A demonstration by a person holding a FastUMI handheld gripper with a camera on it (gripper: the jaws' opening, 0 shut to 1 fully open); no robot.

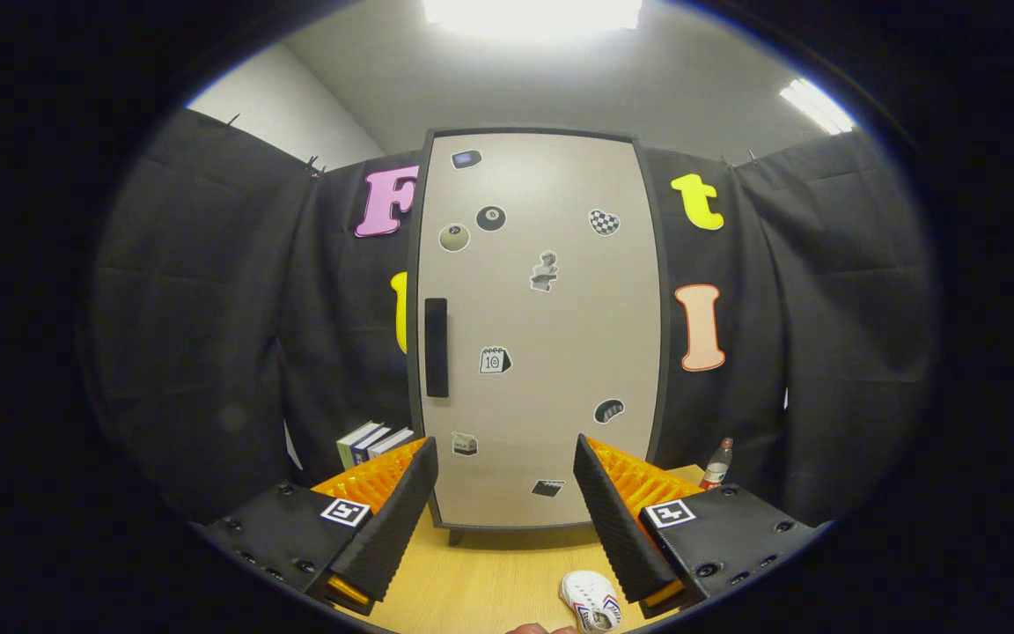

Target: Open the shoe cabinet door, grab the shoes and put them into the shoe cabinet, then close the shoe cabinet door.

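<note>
Books [372, 440]: stood upright at lower left of centre, on the table just left of the cabinet and beyond the left finger; three or so spines showed.
Left finger [393, 519]: rose from the lower left, tip reaching up to the cabinet's bottom left corner in the picture; it pressed on nothing.
Handle [436, 347]: a dark upright bar at mid-height on the door's left edge, left of centre frame.
Cabinet [551, 352]: stood upright at centre frame on the far part of the table, on short dark feet, against the black cloth wall; dark frame.
Door [560, 423]: pale, shut flat in the frame, with small stickers scattered over it.
Gripper [505, 458]: fingers held wide apart, nothing between them; the door's lower part showed in the gap.
Table [489, 572]: light wood, bottom centre, bare between the fingers.
Shoe [592, 600]: white, small, lying on the table at bottom centre-right, just beside the inner edge of the right finger, well short of the cabinet.
Right finger [613, 519]: rose from the lower right, mirroring the left, touching nothing that could be seen.
Bottle [716, 464]: stood upright at lower right, just right of the cabinet, beyond the right finger; red cap.
</note>
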